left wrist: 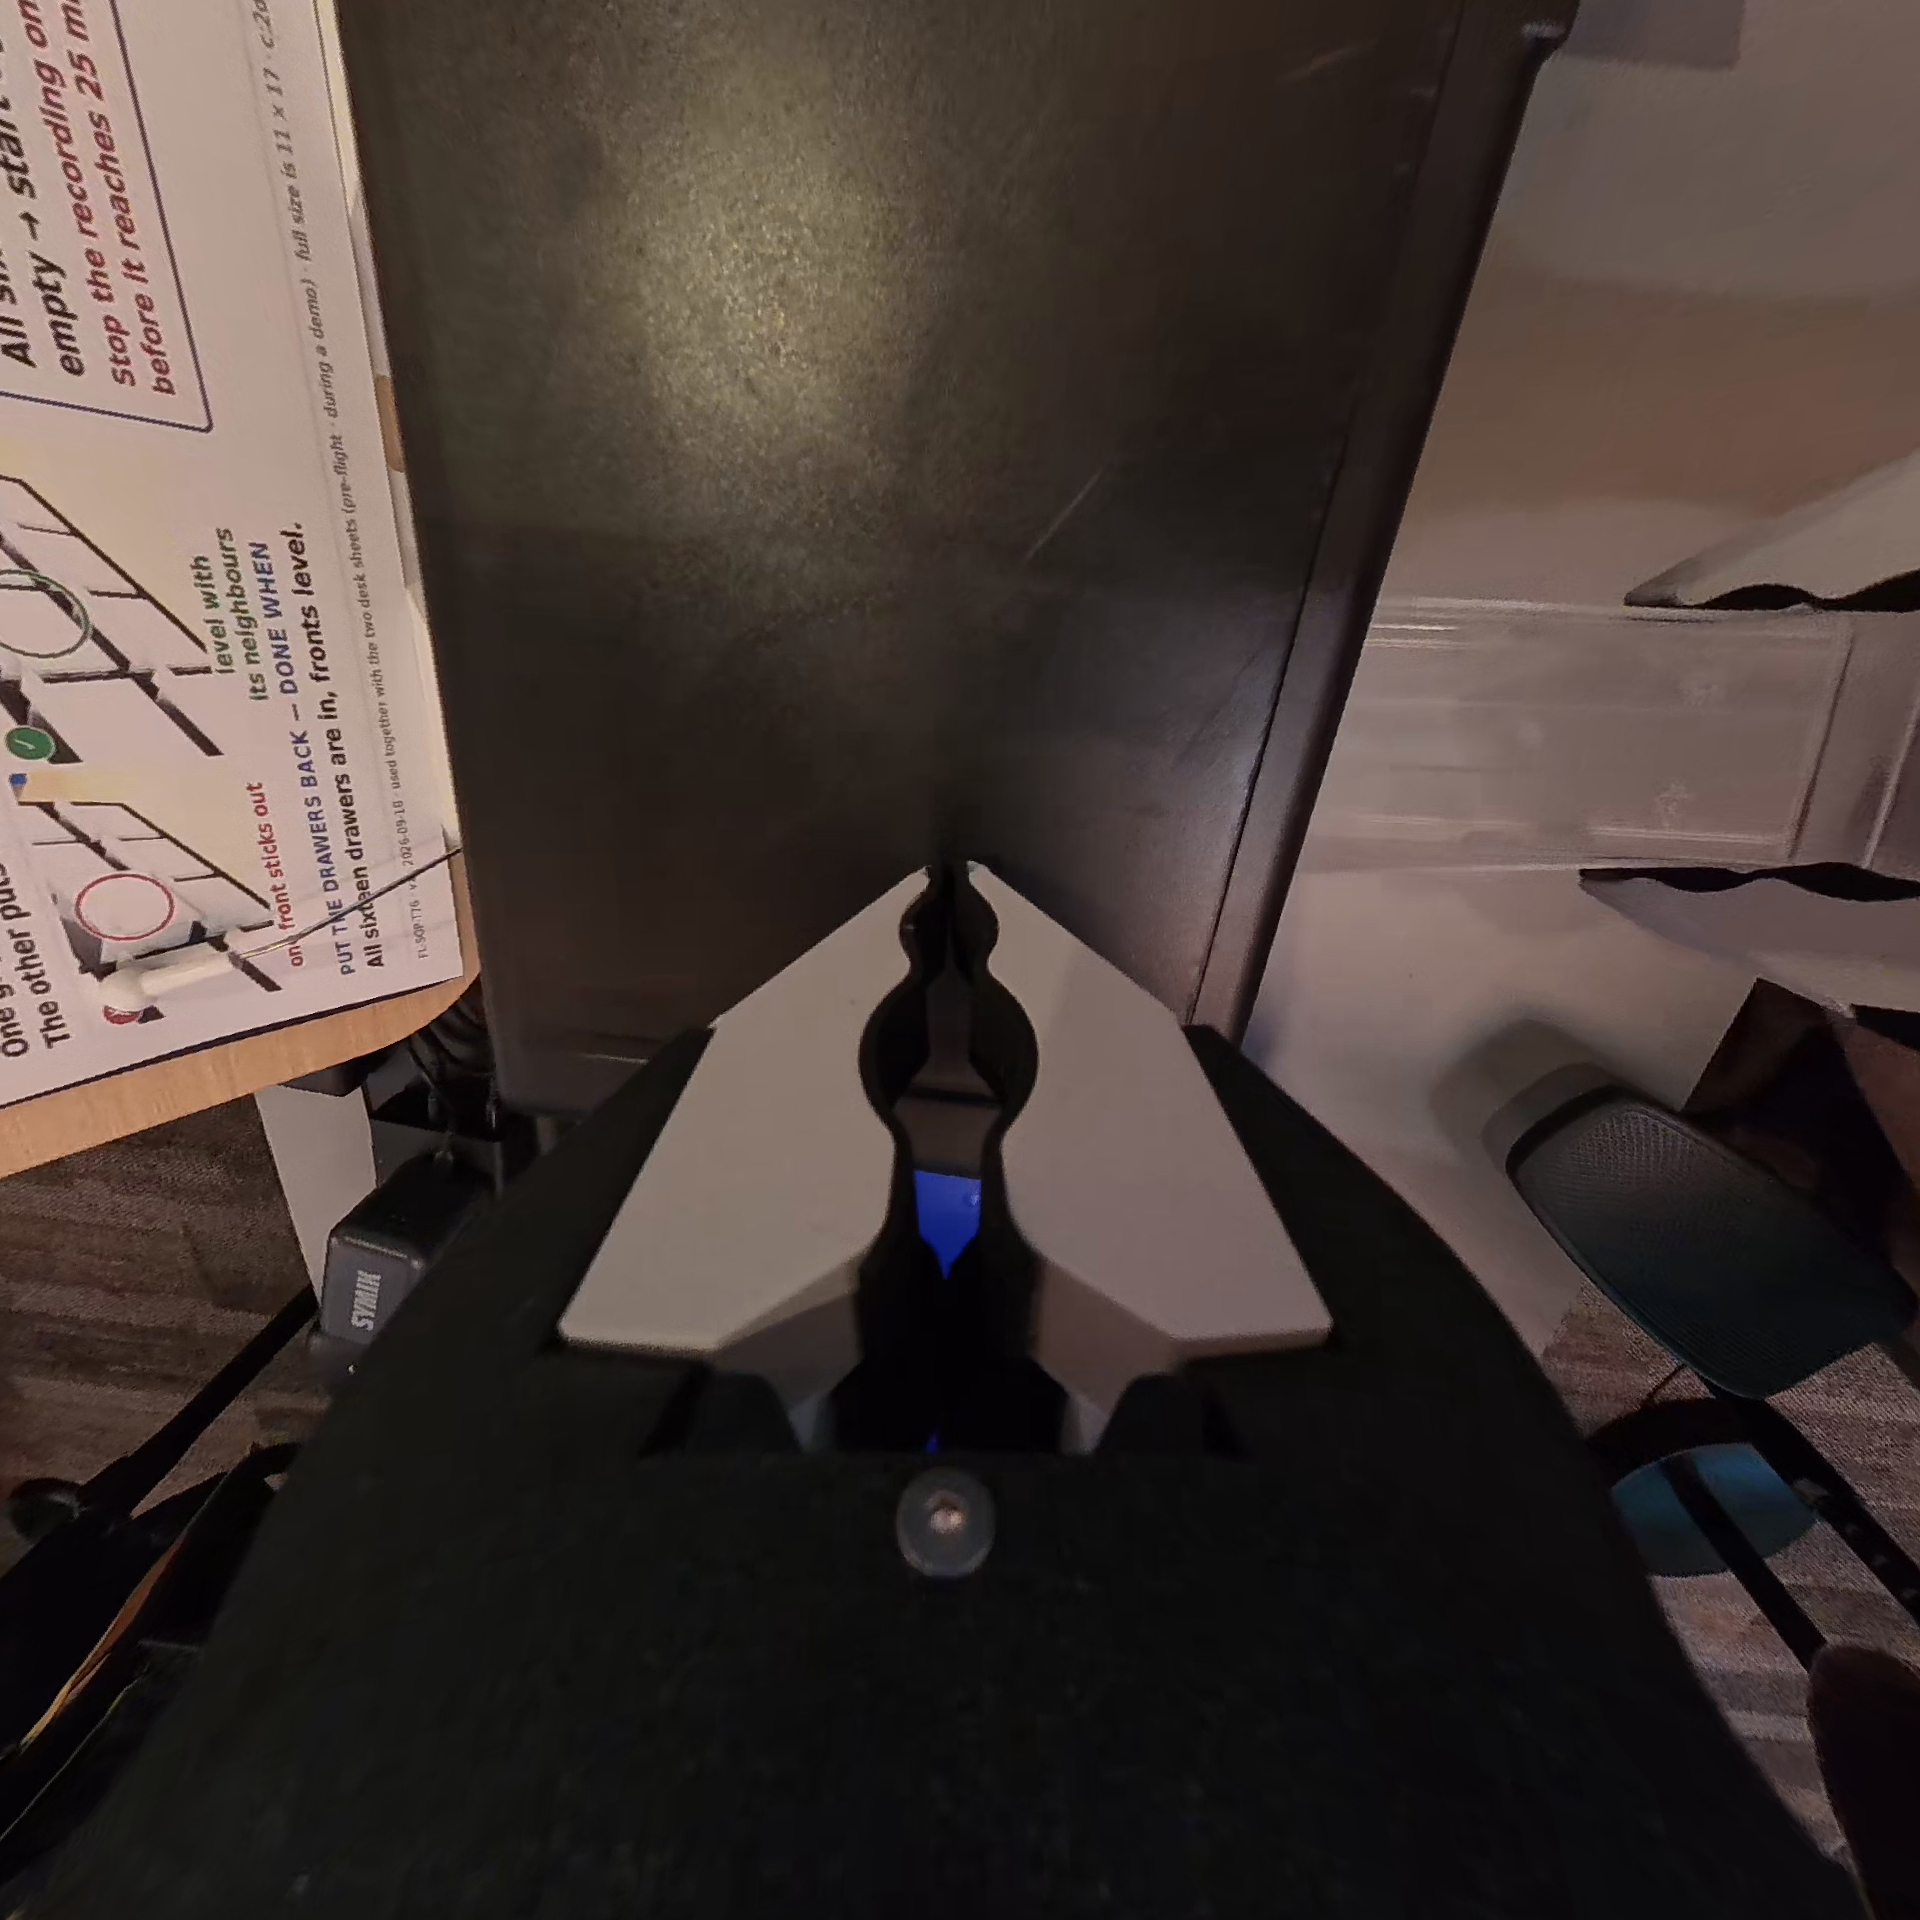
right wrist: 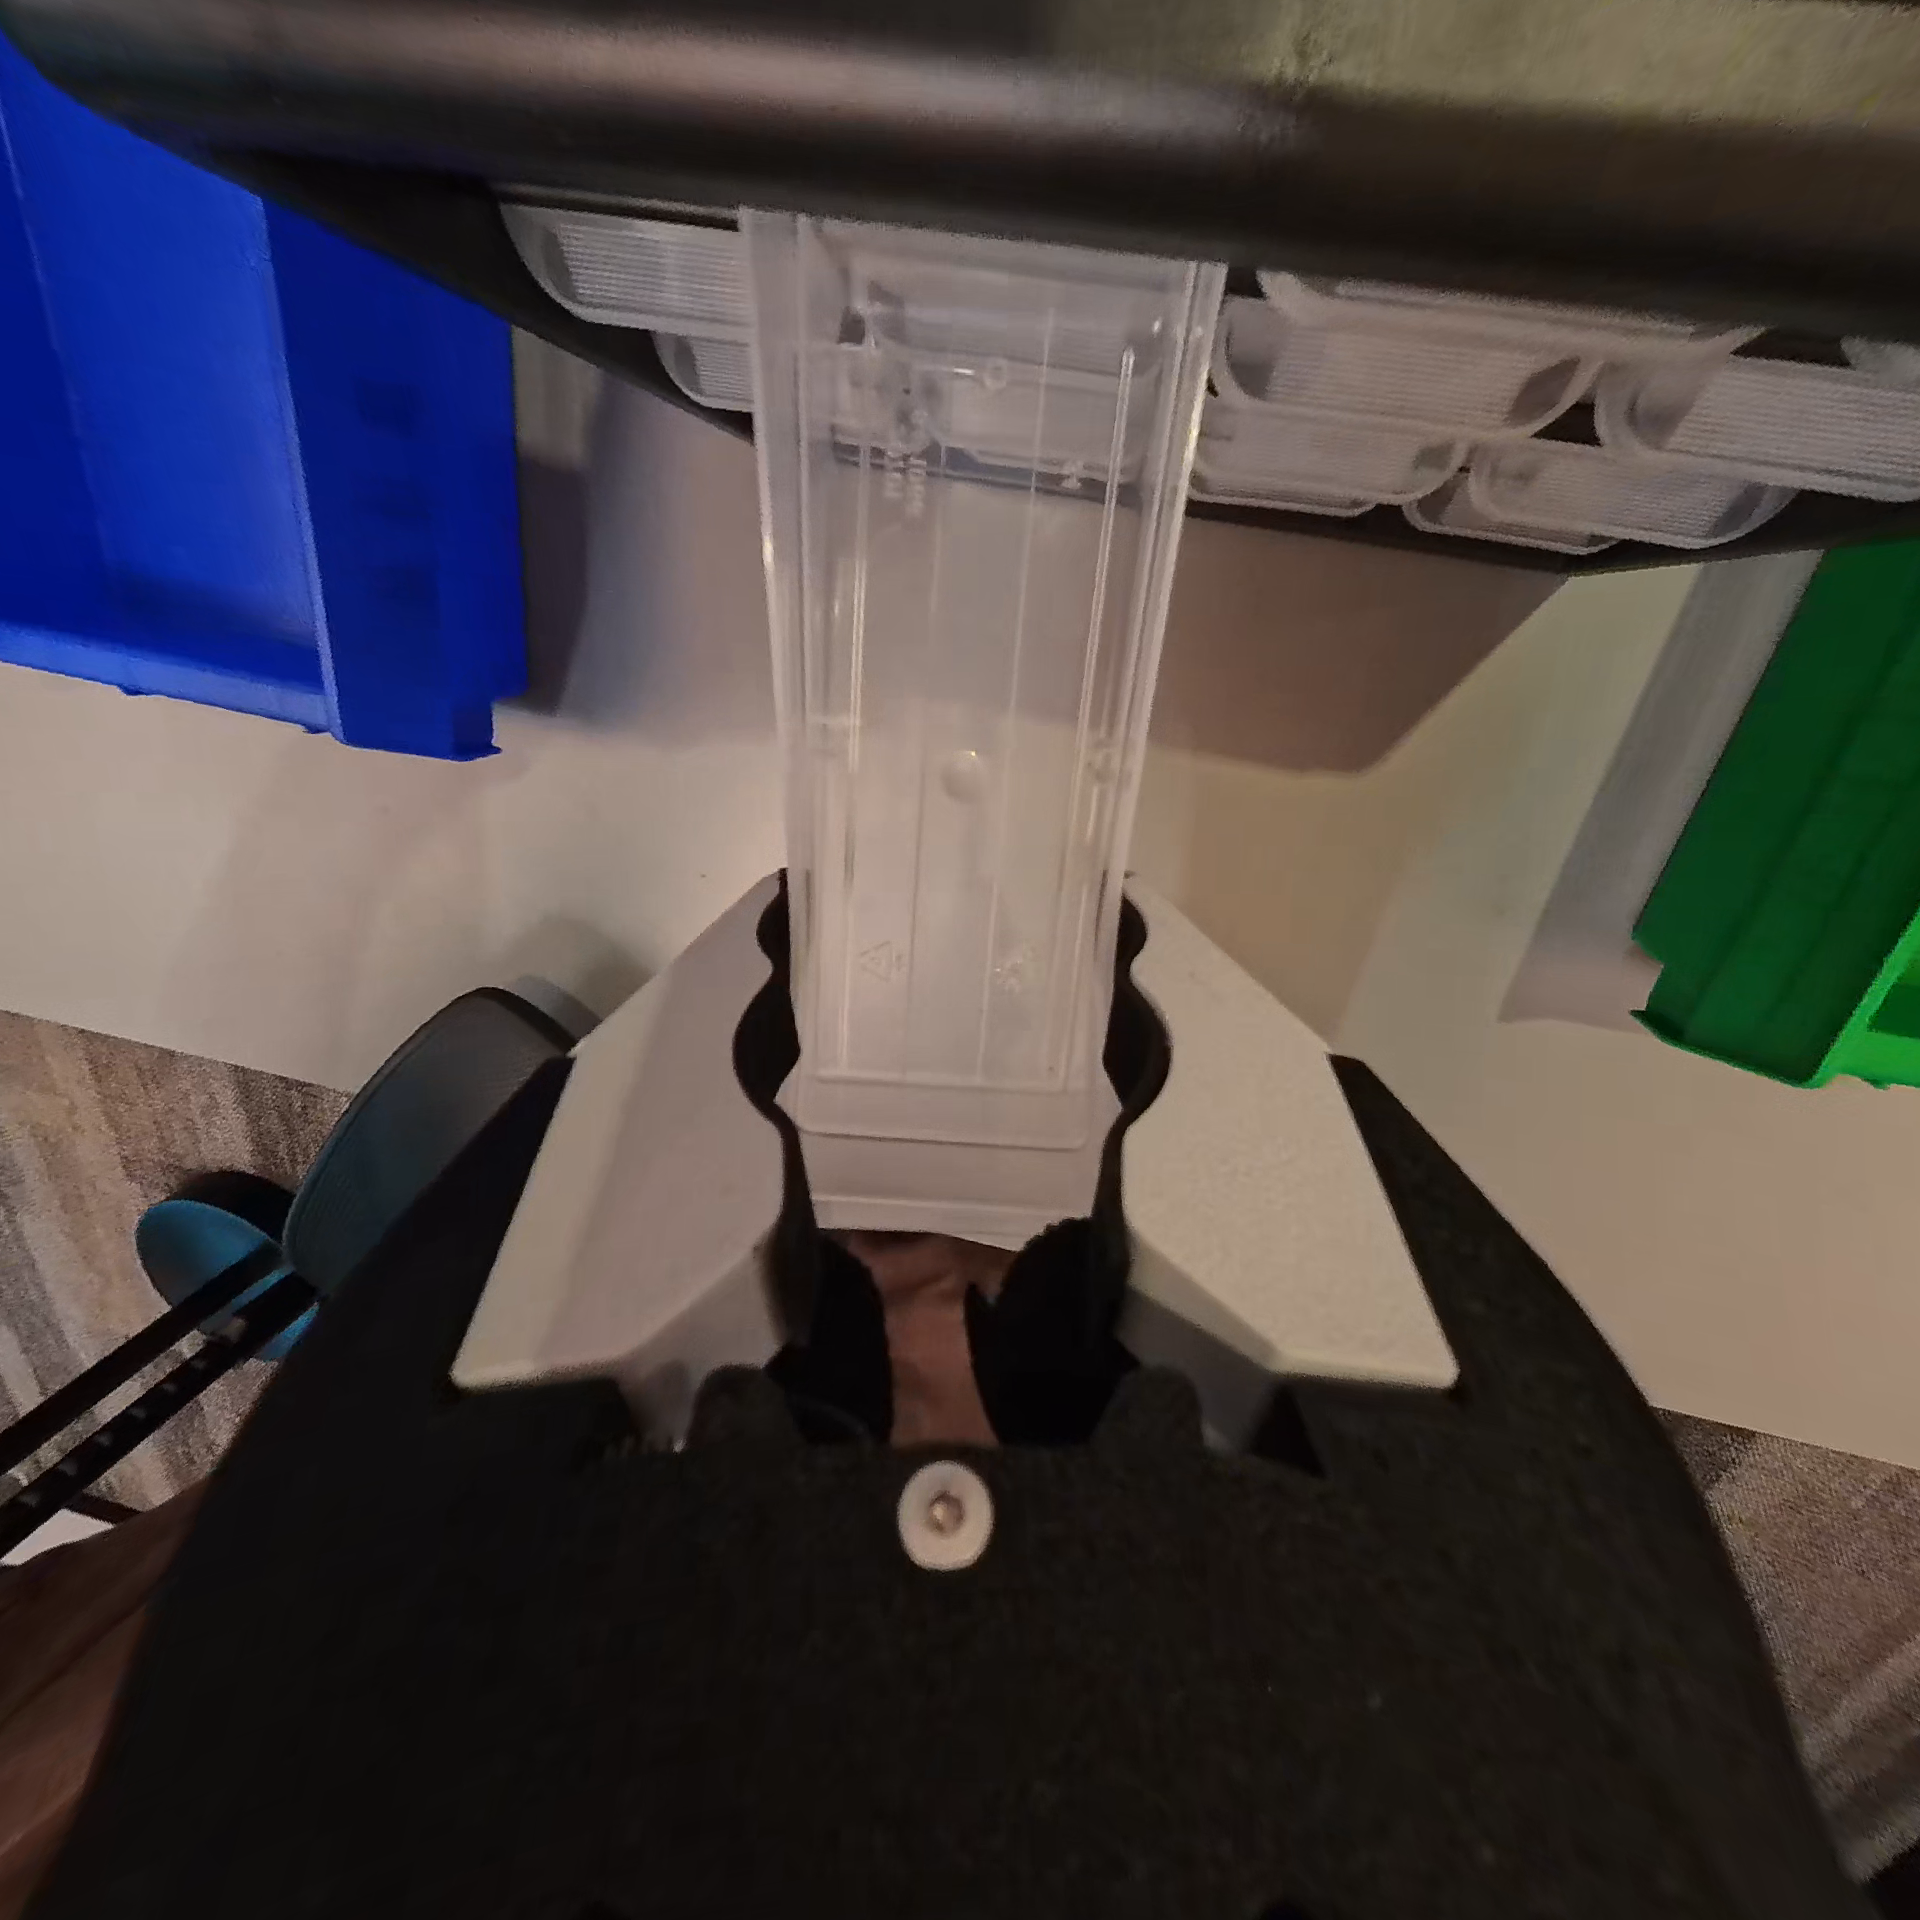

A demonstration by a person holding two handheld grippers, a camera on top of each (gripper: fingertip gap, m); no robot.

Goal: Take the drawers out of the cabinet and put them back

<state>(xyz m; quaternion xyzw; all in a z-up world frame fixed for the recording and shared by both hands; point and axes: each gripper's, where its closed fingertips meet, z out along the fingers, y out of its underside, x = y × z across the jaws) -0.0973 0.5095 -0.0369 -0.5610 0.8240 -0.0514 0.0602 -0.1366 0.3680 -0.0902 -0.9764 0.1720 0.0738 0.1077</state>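
In the left wrist view my left gripper (left wrist: 945, 878) is shut on the near edge of the black cabinet (left wrist: 883, 468), whose flat dark panel fills the middle of the view. In the right wrist view my right gripper (right wrist: 954, 909) is shut on the front end of a clear plastic drawer (right wrist: 977, 644). The drawer reaches out from the cabinet (right wrist: 935, 104) toward me, with its far end at the cabinet front. Other clear drawers (right wrist: 1455, 436) sit in their slots beside it. The drawer (left wrist: 1579, 717) and right gripper's fingers (left wrist: 1766, 566) also show, blurred, at the right of the left wrist view.
A blue bin (right wrist: 260, 447) stands left of the cabinet and a green bin (right wrist: 1808, 810) right of it, on a white table (right wrist: 312, 883). A printed instruction sheet (left wrist: 187, 623) lies on a wooden desk to the left. A chair base (left wrist: 1704, 1236) and carpet lie below.
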